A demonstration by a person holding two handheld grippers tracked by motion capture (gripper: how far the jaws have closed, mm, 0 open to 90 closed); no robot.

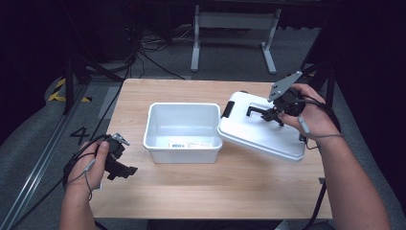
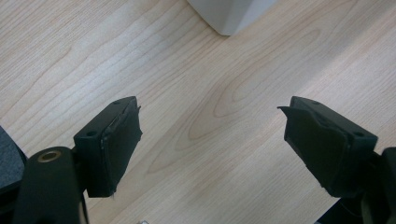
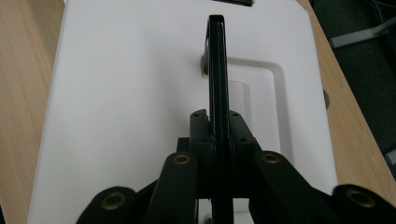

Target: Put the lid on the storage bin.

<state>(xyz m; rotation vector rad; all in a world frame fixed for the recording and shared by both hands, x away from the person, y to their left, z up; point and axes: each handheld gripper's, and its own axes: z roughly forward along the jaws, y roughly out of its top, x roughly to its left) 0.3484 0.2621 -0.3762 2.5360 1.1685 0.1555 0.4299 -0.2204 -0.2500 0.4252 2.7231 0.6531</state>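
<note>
Forearms reach in from the near edge of a wooden table (image 1: 230, 191). At near left, the left gripper (image 1: 125, 170) hovers over bare wood with its jaws wide apart and nothing between them, just left of an open white bin (image 1: 183, 132) at the table's middle. To the right, the right gripper (image 1: 263, 114) has its jaws pressed together on the black handle (image 3: 218, 60) of a white lid (image 1: 261, 129). That lid sits tilted, its left edge resting on the bin's right rim, its right end close to the table's right edge. Open tabletop runs along the whole near side and behind the bin; beyond the table lie dark floor, cables and a grey frame.
</note>
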